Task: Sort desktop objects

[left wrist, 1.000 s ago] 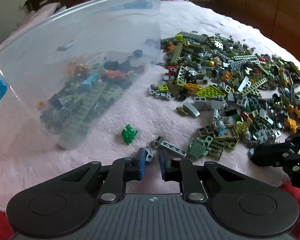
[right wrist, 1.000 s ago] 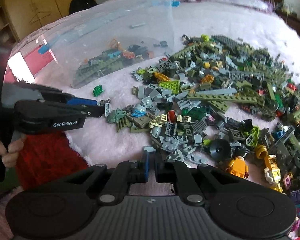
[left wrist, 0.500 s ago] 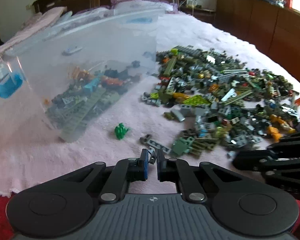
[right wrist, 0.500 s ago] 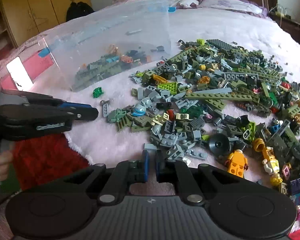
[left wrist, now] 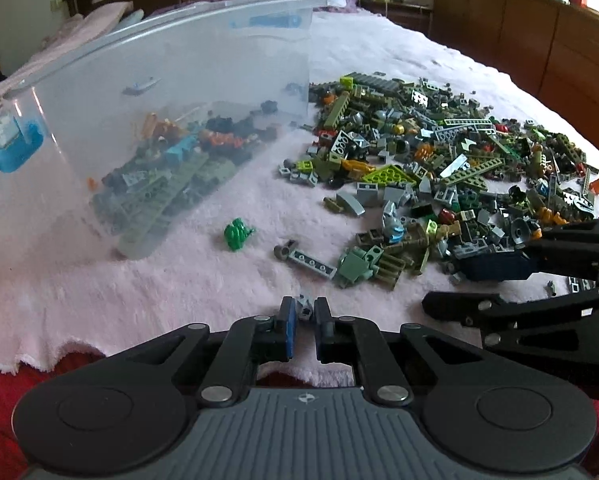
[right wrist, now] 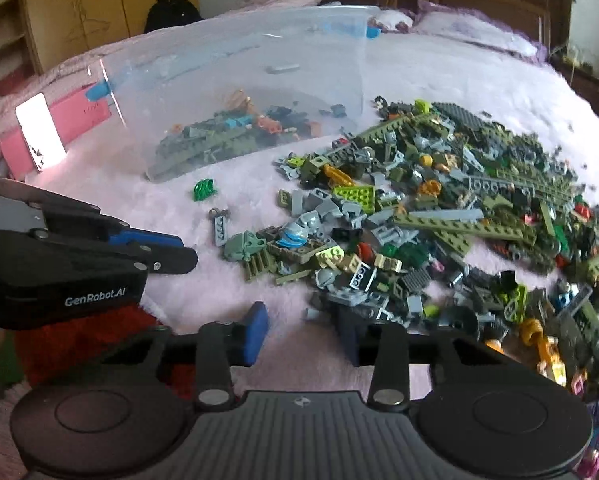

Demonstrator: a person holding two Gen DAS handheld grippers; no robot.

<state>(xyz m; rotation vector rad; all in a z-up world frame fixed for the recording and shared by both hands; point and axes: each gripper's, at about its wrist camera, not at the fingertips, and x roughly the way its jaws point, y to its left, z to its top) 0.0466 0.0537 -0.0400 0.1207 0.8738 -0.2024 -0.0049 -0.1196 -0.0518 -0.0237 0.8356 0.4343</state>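
Observation:
A big pile of small toy bricks point(left wrist: 439, 168) lies on a pink fleece blanket point(left wrist: 179, 280); it also shows in the right wrist view point(right wrist: 439, 232). A clear plastic bin point(left wrist: 159, 92) with several bricks inside stands at the left, also seen in the right wrist view point(right wrist: 239, 80). My left gripper point(left wrist: 304, 314) is shut on a small grey piece point(left wrist: 305, 305) near the blanket's front edge. My right gripper point(right wrist: 303, 326) is open at the near edge of the pile, with nothing between its fingers.
A green piece point(left wrist: 237, 233) and a grey beam point(left wrist: 311, 263) lie apart between bin and pile. A pink book with a white card point(right wrist: 55, 128) lies left of the bin. Wooden cabinets point(left wrist: 539, 28) stand behind. Red cloth point(left wrist: 3, 392) lies below the blanket edge.
My right gripper has opened wide and moved forward to the pile's near edge. My left gripper has drawn back a little, still holding the grey piece.

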